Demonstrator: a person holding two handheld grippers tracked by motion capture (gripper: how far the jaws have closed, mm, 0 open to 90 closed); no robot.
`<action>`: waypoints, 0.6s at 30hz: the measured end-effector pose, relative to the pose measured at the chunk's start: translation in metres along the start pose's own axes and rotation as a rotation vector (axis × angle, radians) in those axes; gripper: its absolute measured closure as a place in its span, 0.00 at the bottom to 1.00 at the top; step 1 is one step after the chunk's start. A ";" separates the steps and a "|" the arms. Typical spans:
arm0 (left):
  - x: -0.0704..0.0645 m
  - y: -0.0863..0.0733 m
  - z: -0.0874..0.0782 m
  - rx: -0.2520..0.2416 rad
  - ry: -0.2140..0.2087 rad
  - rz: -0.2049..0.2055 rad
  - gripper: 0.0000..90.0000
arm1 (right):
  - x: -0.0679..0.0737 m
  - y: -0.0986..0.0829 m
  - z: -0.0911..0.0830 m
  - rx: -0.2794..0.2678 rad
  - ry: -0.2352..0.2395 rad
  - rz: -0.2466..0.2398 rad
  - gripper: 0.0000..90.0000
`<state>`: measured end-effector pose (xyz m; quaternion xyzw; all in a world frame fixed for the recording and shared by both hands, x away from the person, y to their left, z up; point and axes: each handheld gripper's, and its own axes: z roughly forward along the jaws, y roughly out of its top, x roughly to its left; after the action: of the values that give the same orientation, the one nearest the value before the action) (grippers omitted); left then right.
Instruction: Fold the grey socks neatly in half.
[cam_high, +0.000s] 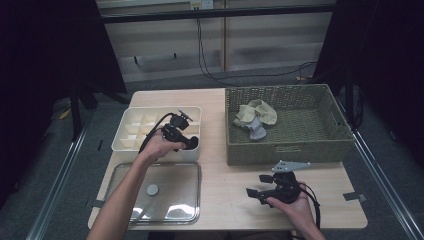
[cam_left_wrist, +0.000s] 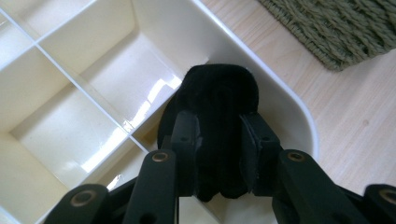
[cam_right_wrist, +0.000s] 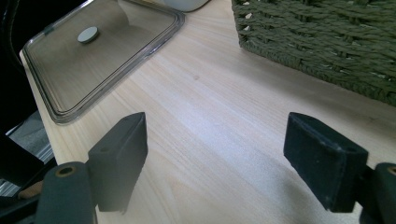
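- Over the near right corner of the white divider box (cam_high: 131, 131), I am holding my left gripper (cam_left_wrist: 218, 140) with its jaws clenched on a rolled black sock (cam_left_wrist: 212, 109).
- I am lowering the sock into that corner slot, right by the rounded rim. I think it is not let go yet.
- I am keeping my right gripper (cam_right_wrist: 224, 154) low over the bare wood, with its jaws spread wide and nothing between them.
- I am seeing more soft things waiting in the green woven basket (cam_high: 320, 145): a pale green cloth (cam_high: 256, 112) and a grey sock (cam_high: 257, 131) lying together near its left side.
- I am guessing the job is just starting. One sock is almost in, the other slots that I can see are looking empty, and the basket things are left to sort.
- I am seeing the clear lid (cam_high: 170, 192) lying flat on the table just in front of the box, so it may need to go on at the end.
- I am working on a light wooden table (cam_high: 225, 185). It is smooth and mostly bare near me.
- I am seeing dark curtains at both sides, a grey floor, and cables hanging down the pale wall behind.
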<state>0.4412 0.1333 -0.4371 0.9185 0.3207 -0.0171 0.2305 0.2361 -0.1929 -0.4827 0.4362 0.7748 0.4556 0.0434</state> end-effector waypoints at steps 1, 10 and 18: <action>0.000 -0.001 0.000 0.000 -0.001 0.002 0.77 | 0.000 0.000 0.000 0.000 0.000 0.001 0.25; 0.005 -0.006 -0.005 -0.049 -0.036 0.000 0.73 | -0.001 0.000 -0.001 -0.003 -0.004 0.008 0.24; 0.006 -0.015 -0.014 -0.108 -0.052 0.004 0.58 | -0.001 0.000 -0.001 -0.004 -0.004 0.014 0.24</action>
<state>0.4354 0.1533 -0.4320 0.9046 0.3134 -0.0235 0.2879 0.2365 -0.1941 -0.4826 0.4425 0.7707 0.4565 0.0427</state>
